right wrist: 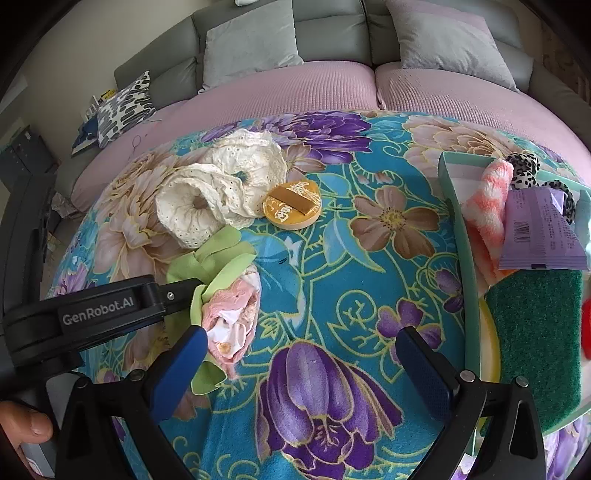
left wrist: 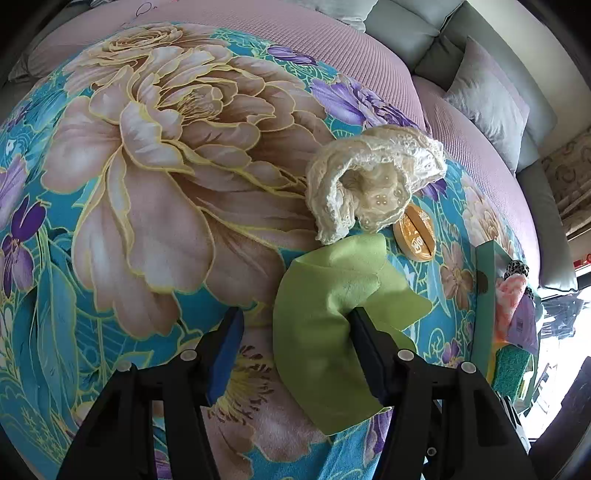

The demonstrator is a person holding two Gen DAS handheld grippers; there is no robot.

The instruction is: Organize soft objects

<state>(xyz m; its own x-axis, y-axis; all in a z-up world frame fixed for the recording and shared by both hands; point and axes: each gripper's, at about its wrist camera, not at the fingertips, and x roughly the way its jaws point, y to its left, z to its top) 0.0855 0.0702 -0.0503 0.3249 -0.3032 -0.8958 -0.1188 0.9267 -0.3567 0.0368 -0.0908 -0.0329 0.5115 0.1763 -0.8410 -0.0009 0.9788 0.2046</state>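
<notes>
A light green cloth [left wrist: 325,317] lies crumpled on the floral blanket [left wrist: 166,166]. My left gripper [left wrist: 297,343] points down over it, open. The cloth rests against the right finger [left wrist: 369,347], while the left finger [left wrist: 229,343] stands apart from it on bare blanket. In the right wrist view the left gripper [right wrist: 188,291] reaches in from the left into the green cloth [right wrist: 214,254], which lies around a pink floral fabric piece [right wrist: 236,321]. My right gripper [right wrist: 303,358] hangs open above the blanket [right wrist: 332,258], with nothing between its fingers.
Two cream lace pieces [right wrist: 210,195] and a round gold tin [right wrist: 291,206] lie behind the green cloth. At the right, a teal tray [right wrist: 452,192] holds a pink-white towel [right wrist: 487,199], a purple packet [right wrist: 535,229], a spotted scrunchie [right wrist: 522,168] and a green sponge [right wrist: 535,332]. A grey sofa [right wrist: 332,33] stands behind.
</notes>
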